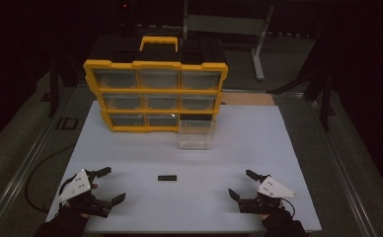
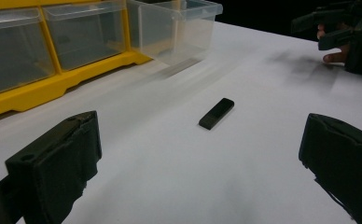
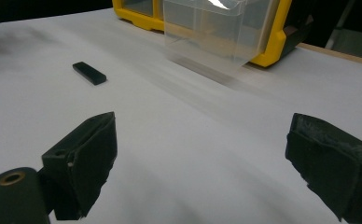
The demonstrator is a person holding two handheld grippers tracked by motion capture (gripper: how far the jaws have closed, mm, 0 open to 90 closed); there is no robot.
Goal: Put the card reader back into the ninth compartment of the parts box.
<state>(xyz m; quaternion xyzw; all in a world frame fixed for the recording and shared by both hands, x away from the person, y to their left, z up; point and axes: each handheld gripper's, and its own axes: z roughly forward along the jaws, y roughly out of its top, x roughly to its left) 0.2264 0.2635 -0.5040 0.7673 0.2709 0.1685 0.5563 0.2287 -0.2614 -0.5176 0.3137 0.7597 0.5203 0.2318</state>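
Observation:
A small flat black bar [image 1: 167,177] lies on the white tabletop [image 1: 199,163], roughly midway between my two hands. It also lies ahead of the left jaws, the bar [image 2: 216,113], and far left in the right gripper view, the bar [image 3: 89,73]. My left gripper [image 1: 107,185] rests near the front left corner, open and empty; its jaws stand wide in its own view, the left gripper [image 2: 200,154]. My right gripper [image 1: 242,184] sits near the front right, also open and empty, the right gripper [image 3: 202,158].
A yellow organizer [image 1: 155,94] with clear drawers stands at the back of the table. One clear drawer [image 1: 196,132] is pulled out at its lower right and sits on the table, looking empty. A cable trails off the table's left edge.

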